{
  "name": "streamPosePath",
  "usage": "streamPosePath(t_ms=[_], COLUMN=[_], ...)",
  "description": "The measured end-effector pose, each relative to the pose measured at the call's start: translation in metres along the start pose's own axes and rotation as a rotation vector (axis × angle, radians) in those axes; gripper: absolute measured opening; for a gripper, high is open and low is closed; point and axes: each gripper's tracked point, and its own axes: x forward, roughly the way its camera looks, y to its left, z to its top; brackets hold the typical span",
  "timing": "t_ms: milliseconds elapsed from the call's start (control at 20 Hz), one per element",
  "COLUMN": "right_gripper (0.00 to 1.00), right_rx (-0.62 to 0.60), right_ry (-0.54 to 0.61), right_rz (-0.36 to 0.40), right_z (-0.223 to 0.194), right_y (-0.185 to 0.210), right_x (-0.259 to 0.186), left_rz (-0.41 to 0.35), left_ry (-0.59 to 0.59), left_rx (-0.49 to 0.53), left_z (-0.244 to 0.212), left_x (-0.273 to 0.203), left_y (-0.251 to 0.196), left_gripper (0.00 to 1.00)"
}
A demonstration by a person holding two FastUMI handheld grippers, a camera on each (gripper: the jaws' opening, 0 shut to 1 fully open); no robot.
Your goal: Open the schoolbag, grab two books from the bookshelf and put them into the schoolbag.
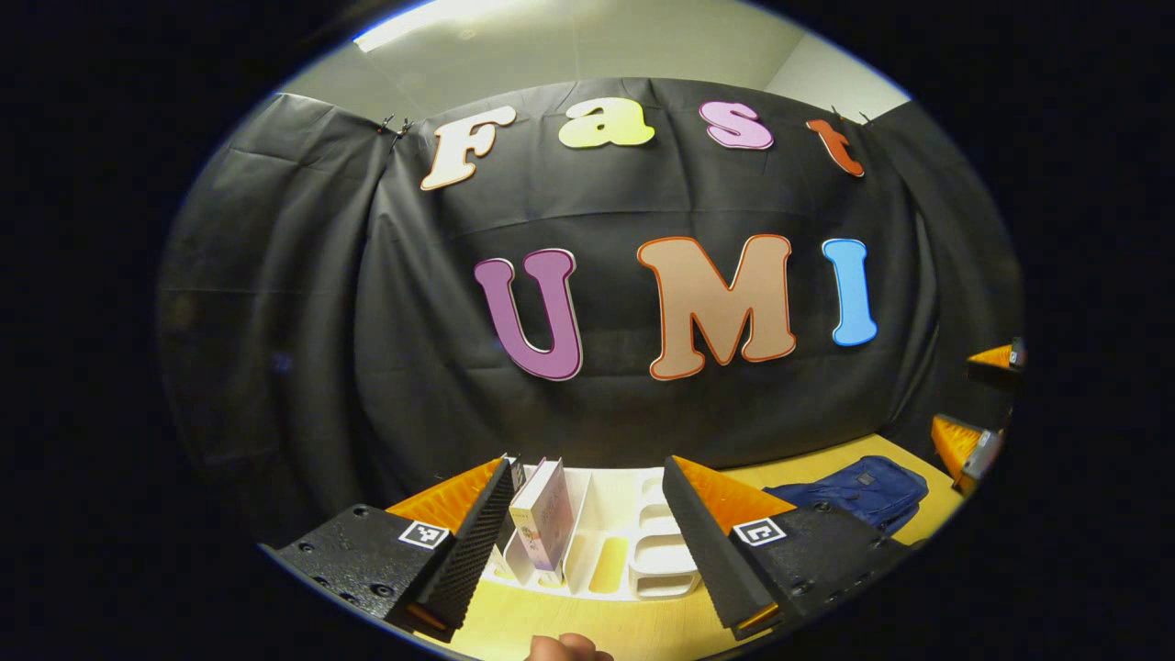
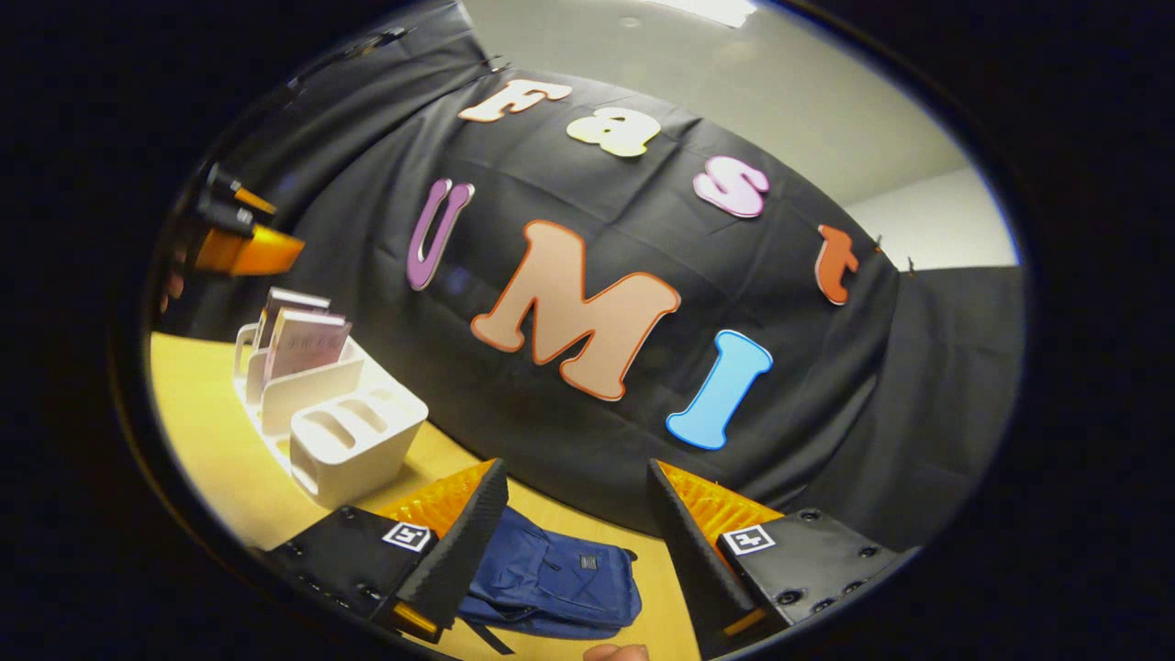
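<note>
My right gripper (image 2: 574, 542) hangs wide apart above the schoolbag (image 2: 551, 583) lying flat on the table (image 2: 211, 459) — unopened, I judge; left gripper (image 1: 587, 537), also spread, faces the books (image 1: 543, 519) in the bookshelf (image 1: 633, 551) — next I must find the zipper

One white bookshelf (image 2: 330, 422) stands on the one yellow table (image 2: 211, 450). Two books (image 2: 303, 341) stand upright in the bookshelf's slots, at the end away from its low compartment. One blue schoolbag (image 2: 551, 578) lies flat on the table, apart from the bookshelf. Two grippers: the left gripper (image 1: 587, 537) and the right gripper (image 2: 574, 551).
</note>
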Motion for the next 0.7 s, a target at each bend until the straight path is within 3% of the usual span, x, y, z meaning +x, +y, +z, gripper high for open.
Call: streamPosePath(t_ms=[50, 150, 200, 300, 350, 400, 450, 700], right_gripper=[0.91, 0.91, 0.94, 1.00, 0.92, 0.91, 0.99, 0.99], right_rx=[-0.048, -0.150, -0.203, -0.314, -0.367, -0.412, -0.447, -0.566], right_ry=[0.014, 0.048, 0.062, 0.070, 0.080, 0.093, 0.105, 0.207], right_rz=[0.023, 0.084, 0.122, 0.195, 0.230, 0.262, 0.293, 0.384], right_z=[-0.012, -0.037, -0.052, -0.076, -0.089, -0.105, -0.120, -0.196], right_y=[0.011, 0.034, 0.051, 0.080, 0.092, 0.105, 0.116, 0.151], right_x=[0.003, 0.010, 0.012, 0.014, 0.016, 0.018, 0.022, 0.042], left_rz=[0.003, 0.014, 0.020, 0.026, 0.033, 0.046, 0.063, 0.120], left_ry=[-0.003, -0.006, -0.007, -0.021, -0.031, -0.038, -0.044, -0.039], left_rx=[0.001, -0.002, -0.004, -0.016, -0.021, -0.019, -0.015, -0.020], left_z=[0.001, 0.001, 0.000, 0.006, 0.008, 0.009, 0.011, 0.006], left_x=[0.000, -0.001, -0.002, -0.005, -0.007, -0.008, -0.008, -0.010], left_y=[0.002, 0.006, 0.009, 0.014, 0.019, 0.023, 0.030, 0.049], left_gripper=[0.99, 0.99, 0.95, 0.99, 0.95, 0.99, 0.96, 0.96])
